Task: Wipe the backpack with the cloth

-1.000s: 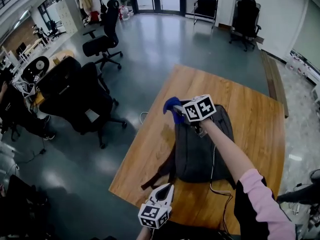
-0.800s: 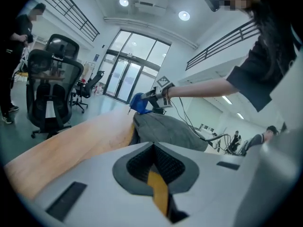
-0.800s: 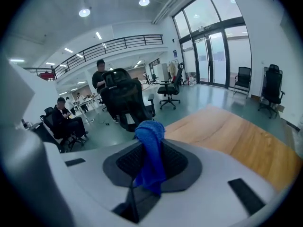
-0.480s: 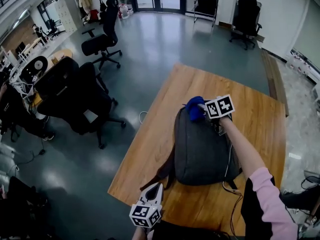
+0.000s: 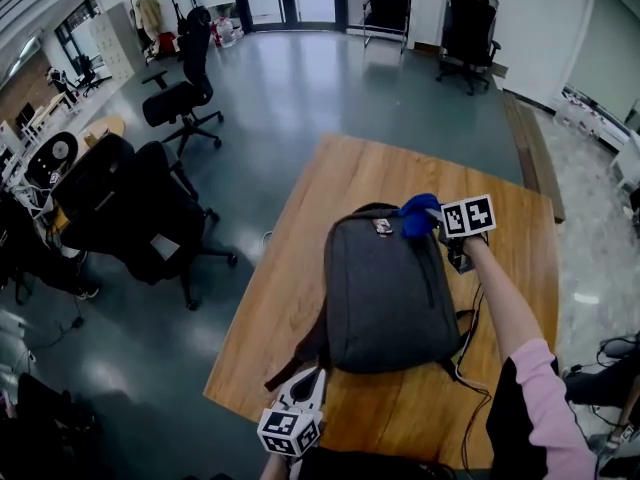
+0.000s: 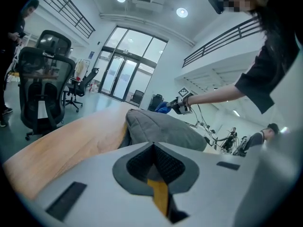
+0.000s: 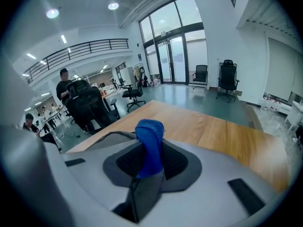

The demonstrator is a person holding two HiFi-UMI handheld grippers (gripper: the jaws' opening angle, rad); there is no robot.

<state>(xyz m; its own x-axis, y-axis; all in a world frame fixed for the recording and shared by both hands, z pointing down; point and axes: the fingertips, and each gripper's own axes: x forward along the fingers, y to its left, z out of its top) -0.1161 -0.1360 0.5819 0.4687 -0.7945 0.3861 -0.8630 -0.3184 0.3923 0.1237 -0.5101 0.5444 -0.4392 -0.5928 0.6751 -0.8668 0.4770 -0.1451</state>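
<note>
There is one grey backpack. It lies flat on one wooden table. There is one blue cloth, and there are two grippers.

The right gripper has its fingers shut tight on the cloth, up at the top end of the backpack. The left gripper is by the bottom end, at the near table edge. Its fingers are pressed together with nothing in them.

The head view shows the whole backpack from above. The left gripper view sees it low, from the side. Only the right gripper view shows the cloth pinched between the fingers.
</note>
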